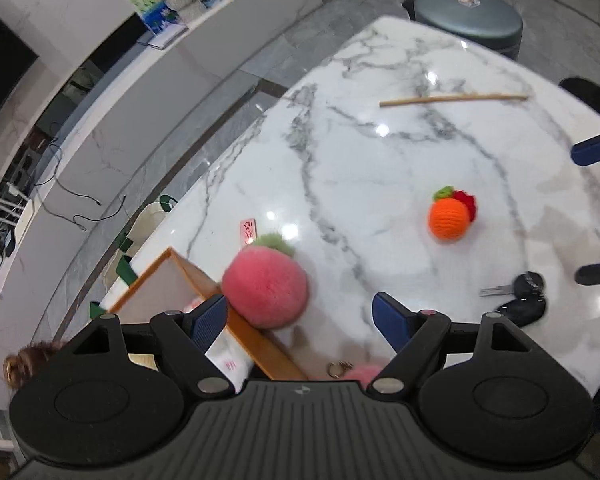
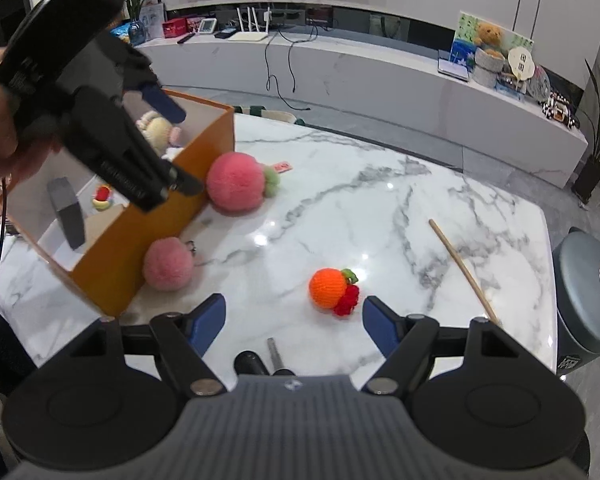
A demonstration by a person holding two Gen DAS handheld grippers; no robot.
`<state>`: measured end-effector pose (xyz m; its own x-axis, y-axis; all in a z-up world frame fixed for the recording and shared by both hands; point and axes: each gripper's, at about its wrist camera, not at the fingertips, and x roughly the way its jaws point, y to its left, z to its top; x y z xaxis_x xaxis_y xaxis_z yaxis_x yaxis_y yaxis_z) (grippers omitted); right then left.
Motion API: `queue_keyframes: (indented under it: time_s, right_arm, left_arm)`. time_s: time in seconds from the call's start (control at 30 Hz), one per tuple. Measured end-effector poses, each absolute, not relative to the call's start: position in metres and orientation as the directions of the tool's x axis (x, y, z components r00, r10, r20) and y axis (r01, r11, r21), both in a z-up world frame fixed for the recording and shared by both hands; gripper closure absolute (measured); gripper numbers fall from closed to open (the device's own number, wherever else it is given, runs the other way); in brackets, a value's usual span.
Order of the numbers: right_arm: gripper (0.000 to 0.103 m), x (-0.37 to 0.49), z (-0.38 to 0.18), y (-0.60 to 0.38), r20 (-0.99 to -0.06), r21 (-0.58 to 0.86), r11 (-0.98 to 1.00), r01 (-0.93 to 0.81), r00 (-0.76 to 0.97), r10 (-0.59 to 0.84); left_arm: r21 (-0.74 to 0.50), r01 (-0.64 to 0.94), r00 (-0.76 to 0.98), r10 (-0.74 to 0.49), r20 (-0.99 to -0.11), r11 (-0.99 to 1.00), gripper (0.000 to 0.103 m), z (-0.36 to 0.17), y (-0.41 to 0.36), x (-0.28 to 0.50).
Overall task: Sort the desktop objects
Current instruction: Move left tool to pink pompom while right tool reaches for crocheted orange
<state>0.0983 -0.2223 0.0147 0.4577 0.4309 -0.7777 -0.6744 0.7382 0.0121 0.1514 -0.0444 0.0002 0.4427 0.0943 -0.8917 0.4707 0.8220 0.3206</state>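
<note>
My left gripper (image 1: pixel 300 316) stands open over the marble table (image 1: pixel 380 160), its left finger beside a big pink plush peach (image 1: pixel 266 284) that leans on the orange box (image 1: pixel 260 344). From the right wrist view, the left gripper (image 2: pixel 176 144) hangs over the box's (image 2: pixel 172 216) rim next to that peach (image 2: pixel 234 182). A smaller pink plush (image 2: pixel 168 264) lies against the box wall. My right gripper (image 2: pixel 296 318) is open and empty above black keys (image 2: pixel 252 362), with an orange crochet fruit (image 2: pixel 328 286) just ahead. The fruit (image 1: pixel 450 218) and keys (image 1: pixel 524 296) also show in the left view.
A wooden stick (image 2: pixel 464 270) lies near the table's right edge, and a small red card (image 2: pixel 280 167) sits behind the big peach. The box holds a pale plush doll (image 2: pixel 158 130) and a small toy (image 2: pixel 102 198). A round grey stool (image 2: pixel 588 288) stands off the table corner.
</note>
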Motion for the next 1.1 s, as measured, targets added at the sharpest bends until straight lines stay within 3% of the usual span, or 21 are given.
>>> queue_keyframes:
  time_s: [0.5, 0.8, 1.03, 1.1]
  right_arm:
    - [0.026, 0.162, -0.042, -0.196, -0.849, 0.015, 0.743, -0.669, 0.384, 0.363]
    - [0.027, 0.191, -0.081, -0.178, -0.886, 0.008, 0.758, -0.653, 0.346, 0.308]
    - [0.039, 0.202, -0.100, -0.164, -0.899, -0.002, 0.750, -0.661, 0.330, 0.288]
    - [0.048, 0.204, -0.104, -0.161, -0.904, -0.008, 0.746, -0.666, 0.324, 0.280]
  left_arm:
    - [0.401, 0.533, 0.278, 0.294, -0.915, 0.745, 0.009, -0.081, -0.036, 0.234]
    - [0.389, 0.577, 0.226, 0.317, -0.921, 0.718, 0.008, -0.103, -0.040, 0.247]
    - [0.460, 0.616, 0.248, 0.397, -0.884, 0.640, 0.008, -0.123, -0.046, 0.245]
    - [0.466, 0.618, 0.253, 0.401, -0.880, 0.633, 0.008, -0.123, -0.047, 0.245]
